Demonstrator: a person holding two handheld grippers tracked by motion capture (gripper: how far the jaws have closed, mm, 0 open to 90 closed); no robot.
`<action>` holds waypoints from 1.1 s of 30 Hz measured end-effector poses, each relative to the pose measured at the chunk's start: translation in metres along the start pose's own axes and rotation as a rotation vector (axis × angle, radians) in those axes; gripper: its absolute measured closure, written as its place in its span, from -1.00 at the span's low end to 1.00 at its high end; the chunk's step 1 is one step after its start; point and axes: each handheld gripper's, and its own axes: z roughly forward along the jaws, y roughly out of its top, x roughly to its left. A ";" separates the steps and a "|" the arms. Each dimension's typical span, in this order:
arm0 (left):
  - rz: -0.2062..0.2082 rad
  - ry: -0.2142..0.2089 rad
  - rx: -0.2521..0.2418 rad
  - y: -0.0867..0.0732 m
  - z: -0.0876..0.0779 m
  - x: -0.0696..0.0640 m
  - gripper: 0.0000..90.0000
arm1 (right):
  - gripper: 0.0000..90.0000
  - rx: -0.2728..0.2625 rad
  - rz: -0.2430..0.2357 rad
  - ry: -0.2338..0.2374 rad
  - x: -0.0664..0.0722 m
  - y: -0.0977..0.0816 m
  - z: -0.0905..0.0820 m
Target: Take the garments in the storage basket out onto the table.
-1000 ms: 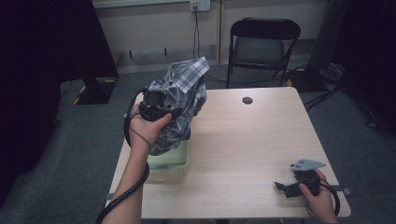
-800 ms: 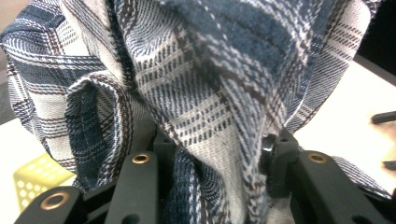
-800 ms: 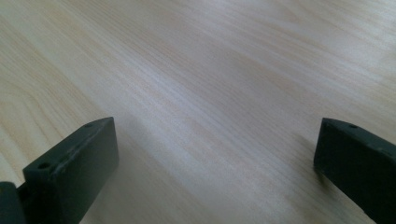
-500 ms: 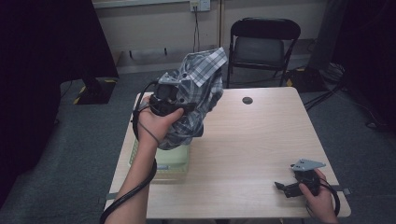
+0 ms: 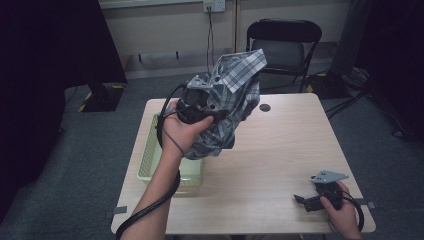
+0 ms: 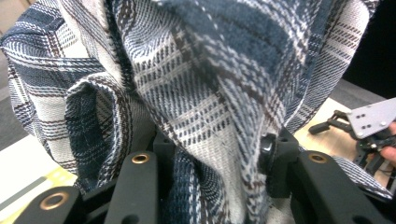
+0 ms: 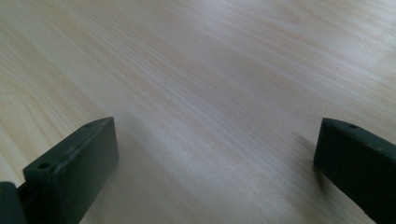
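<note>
While clenched on the plaid shirt [image 5: 231,107], left gripper [image 6: 212,154] lifting it clear of basket [image 5: 150,157]; right gripper [image 5: 304,201] released, idle on bench [image 5: 280,150]. Next: probably spreading cloth, second grasp needed.

One plaid shirt [image 5: 235,107] and one green basket [image 5: 150,155] are at centre left. One table [image 5: 280,150], one chair [image 5: 285,47] at the top, two grippers: the left gripper [image 5: 197,102] and the right gripper [image 5: 320,192].
</note>
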 end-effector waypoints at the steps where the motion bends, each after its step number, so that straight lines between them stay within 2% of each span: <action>1: 0.002 -0.004 -0.003 0.001 0.000 -0.001 0.30 | -1.00 0.000 0.001 0.000 0.000 0.000 0.000; 7: 0.023 -0.023 -0.014 0.010 0.004 -0.011 0.30 | -1.00 0.000 0.001 -0.001 0.000 0.000 0.000; 16: 0.045 -0.080 -0.028 0.016 0.017 -0.030 0.30 | -1.00 -0.001 0.000 -0.001 0.000 0.000 0.000; 28: 0.070 -0.161 -0.025 0.016 0.043 -0.052 0.30 | -1.00 -0.001 -0.001 -0.001 0.000 0.000 0.000; 33: 0.070 -0.197 -0.020 0.012 0.060 -0.060 0.30 | -1.00 -0.001 -0.002 -0.002 0.000 0.000 0.000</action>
